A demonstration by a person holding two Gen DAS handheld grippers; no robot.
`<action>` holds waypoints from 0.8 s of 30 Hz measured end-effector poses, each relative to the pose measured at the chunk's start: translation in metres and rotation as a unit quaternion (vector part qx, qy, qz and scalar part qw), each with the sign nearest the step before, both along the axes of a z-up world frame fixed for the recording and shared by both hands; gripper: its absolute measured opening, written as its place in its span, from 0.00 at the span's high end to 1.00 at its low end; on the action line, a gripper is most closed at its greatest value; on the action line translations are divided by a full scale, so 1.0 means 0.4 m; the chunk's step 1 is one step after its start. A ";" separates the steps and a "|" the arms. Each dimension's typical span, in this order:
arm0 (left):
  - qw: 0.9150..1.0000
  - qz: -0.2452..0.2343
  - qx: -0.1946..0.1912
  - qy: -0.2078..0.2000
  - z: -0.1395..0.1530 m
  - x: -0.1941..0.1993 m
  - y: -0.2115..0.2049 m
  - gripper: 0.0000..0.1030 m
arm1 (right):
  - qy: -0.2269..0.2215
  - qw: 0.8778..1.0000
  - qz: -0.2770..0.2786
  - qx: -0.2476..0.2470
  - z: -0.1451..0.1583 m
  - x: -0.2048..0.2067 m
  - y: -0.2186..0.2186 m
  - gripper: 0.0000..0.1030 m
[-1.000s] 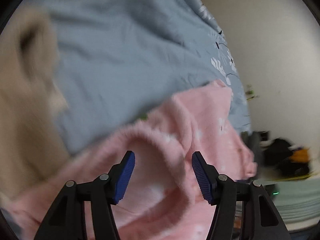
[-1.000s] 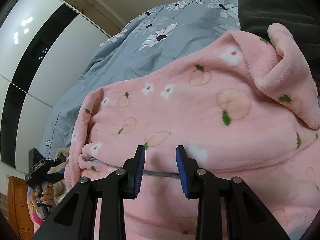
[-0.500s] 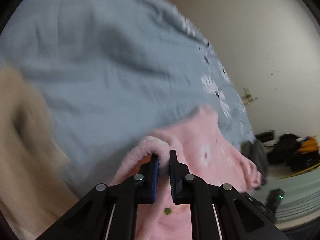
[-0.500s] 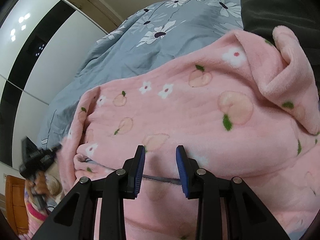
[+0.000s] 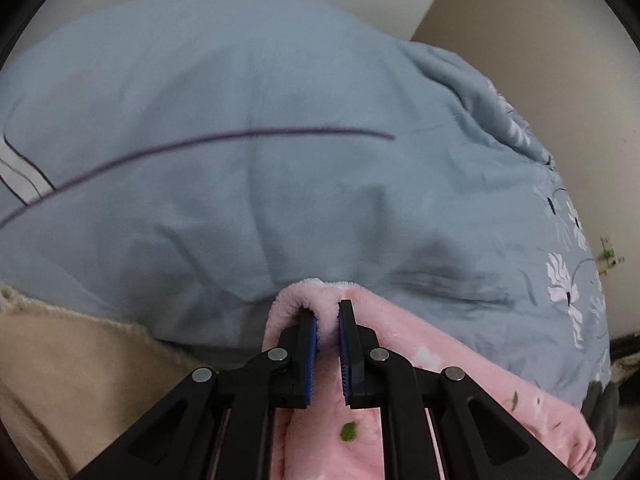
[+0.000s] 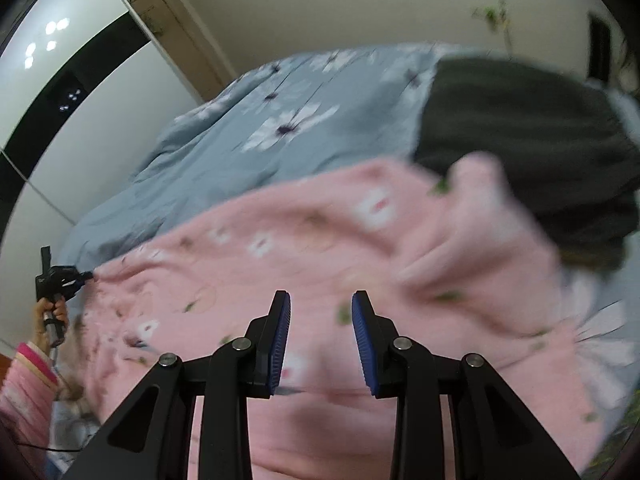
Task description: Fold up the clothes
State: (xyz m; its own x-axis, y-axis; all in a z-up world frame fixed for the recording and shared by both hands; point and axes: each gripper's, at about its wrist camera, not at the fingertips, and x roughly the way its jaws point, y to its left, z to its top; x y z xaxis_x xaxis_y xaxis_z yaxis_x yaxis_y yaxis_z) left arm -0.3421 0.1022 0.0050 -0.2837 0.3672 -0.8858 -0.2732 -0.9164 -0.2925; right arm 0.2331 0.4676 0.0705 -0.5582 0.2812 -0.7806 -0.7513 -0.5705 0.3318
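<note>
The pink fleece garment [image 5: 420,364] was spread across the blue quilt [image 5: 280,120], low in both frames. Its edge was pinched by the left gripper [image 5: 328,312]; it should be drawn taut before folding. The right gripper [image 6: 322,300] was held spread above the fleece, gripping nothing.

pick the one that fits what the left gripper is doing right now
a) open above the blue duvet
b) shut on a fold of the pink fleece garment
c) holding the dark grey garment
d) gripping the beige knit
b: in the left wrist view the left gripper has its blue pads closed on a raised fold at the edge of the pink fleece garment, with the blue duvet beyond it.
</note>
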 end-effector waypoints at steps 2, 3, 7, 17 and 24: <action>1.000 0.002 0.001 0.001 -0.009 0.005 0.004 0.90 | -0.013 1.000 -0.011 0.020 0.026 0.034 0.013 0.67; 1.000 0.002 -0.001 0.001 -0.012 0.010 0.005 0.90 | -0.018 1.000 -0.010 0.024 0.031 0.039 0.016 0.65; 1.000 0.004 -0.005 -0.001 -0.004 0.026 0.008 0.90 | -0.050 0.997 -0.019 0.056 0.048 0.036 0.033 0.51; 1.000 -0.006 0.010 0.006 0.052 0.045 0.001 0.90 | -0.062 0.986 -0.147 -0.049 -0.033 0.071 0.198 0.53; 0.999 -0.022 0.040 0.028 0.138 0.052 -0.027 0.90 | -0.024 0.980 -0.167 -0.105 -0.034 0.137 0.231 0.93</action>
